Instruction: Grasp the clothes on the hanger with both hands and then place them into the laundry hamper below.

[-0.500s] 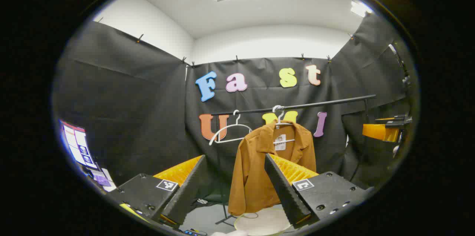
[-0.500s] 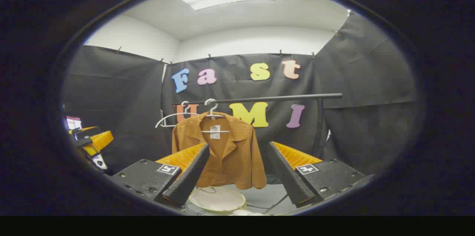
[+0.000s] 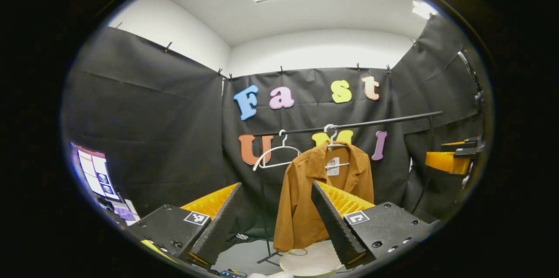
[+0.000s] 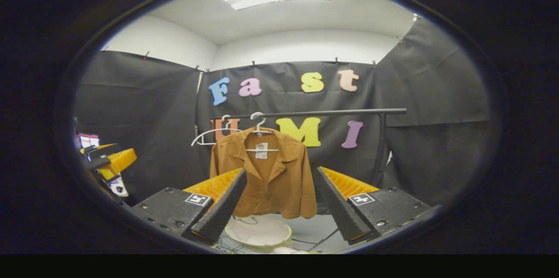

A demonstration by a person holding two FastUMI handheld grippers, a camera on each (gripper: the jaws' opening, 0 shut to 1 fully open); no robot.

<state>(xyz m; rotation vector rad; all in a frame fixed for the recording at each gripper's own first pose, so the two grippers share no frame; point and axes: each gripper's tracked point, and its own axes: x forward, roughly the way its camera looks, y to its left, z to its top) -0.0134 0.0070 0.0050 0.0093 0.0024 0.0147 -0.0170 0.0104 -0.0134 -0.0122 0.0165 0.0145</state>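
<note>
A brown jacket (image 3: 308,199) (image 4: 270,179) hangs on a white hanger (image 4: 261,131) from a black rail (image 3: 349,125) (image 4: 323,113). Under it on the floor stands the round pale laundry hamper (image 3: 308,262) (image 4: 258,232). My left gripper (image 3: 279,219) is open, well short of the jacket, nothing between its fingers. My right gripper (image 4: 279,206) is open too, some way back from the jacket. The left gripper view catches the right gripper (image 3: 450,160) at its right edge. In the right gripper view the left gripper (image 4: 107,160) sits at the left edge.
An empty white hanger (image 3: 275,155) (image 4: 209,134) hangs on the rail left of the jacket. The rail's black stand (image 4: 382,151) rises at the right. A lit screen (image 3: 94,173) sits low at the left. Cables lie on the grey floor (image 4: 314,230).
Both views have shifted slightly: the jacket and rail sit a little further right in each. In the right gripper view they are also a bit higher and larger. Both grippers stay open.
</note>
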